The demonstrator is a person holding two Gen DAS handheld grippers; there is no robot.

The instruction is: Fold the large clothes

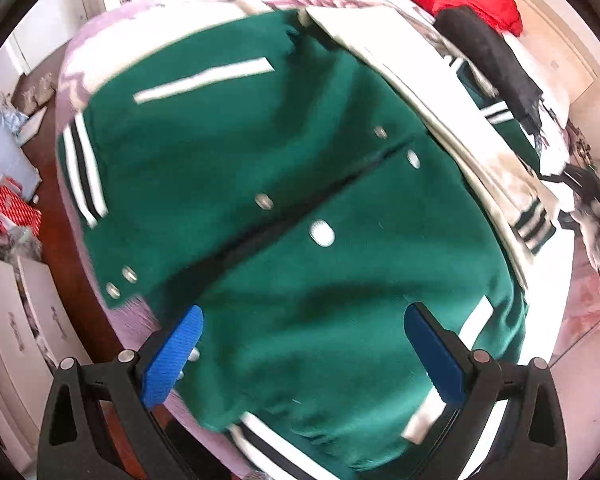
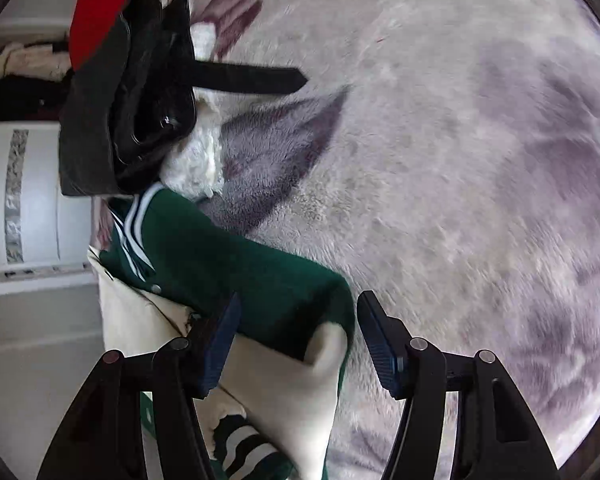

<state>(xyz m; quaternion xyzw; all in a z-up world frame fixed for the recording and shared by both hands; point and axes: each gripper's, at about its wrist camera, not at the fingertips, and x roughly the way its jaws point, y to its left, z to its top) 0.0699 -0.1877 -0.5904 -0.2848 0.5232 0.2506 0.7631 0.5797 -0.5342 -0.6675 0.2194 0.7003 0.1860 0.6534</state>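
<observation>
Pale floral bedspread (image 2: 460, 160) under green jacket (image 1: 300, 200), cream sleeve (image 1: 420, 80) folded across.

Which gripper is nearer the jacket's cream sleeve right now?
Right. The right gripper hangs directly over the cream sleeve, jaws open. The left gripper is open above the jacket's green front, away from that sleeve.

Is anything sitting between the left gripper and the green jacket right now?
Nothing visible. The left gripper hangs open directly over the green jacket, which lies spread on the blanket. The cream sleeve lies folded across the jacket's far side, away from the fingers.
</observation>
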